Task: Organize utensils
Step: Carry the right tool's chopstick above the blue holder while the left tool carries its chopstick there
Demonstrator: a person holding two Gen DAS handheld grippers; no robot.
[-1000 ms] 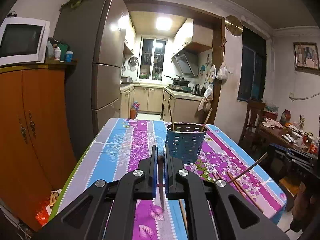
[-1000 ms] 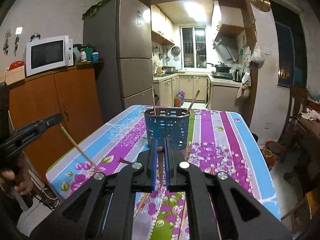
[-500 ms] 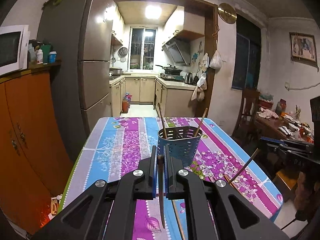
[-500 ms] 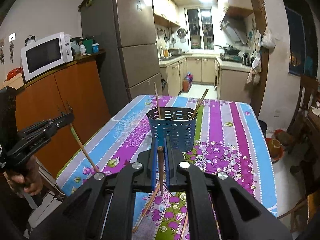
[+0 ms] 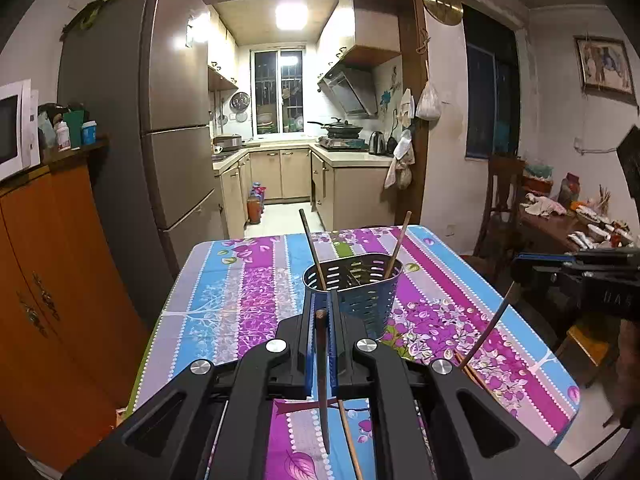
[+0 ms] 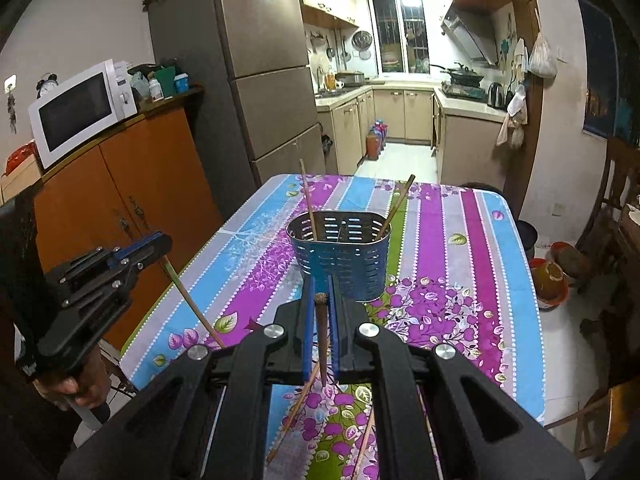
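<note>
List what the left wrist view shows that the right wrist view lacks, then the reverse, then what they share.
Only the left wrist view shows the framed picture on the wall and the cluttered side table; the right tongs enter from its right edge. Only the right wrist view shows the whole microwave and the wall clock; the left tongs enter from its left. Both show the blue utensil holder with two chopsticks in it, the striped tablecloth, the fridge, and a chopstick clamped in that view's own tongs.

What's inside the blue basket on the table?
Two chopsticks stand in the blue basket, leaning out over its rim. Something dark lies between them, too dim to tell. The walls hide the bottom.
</note>
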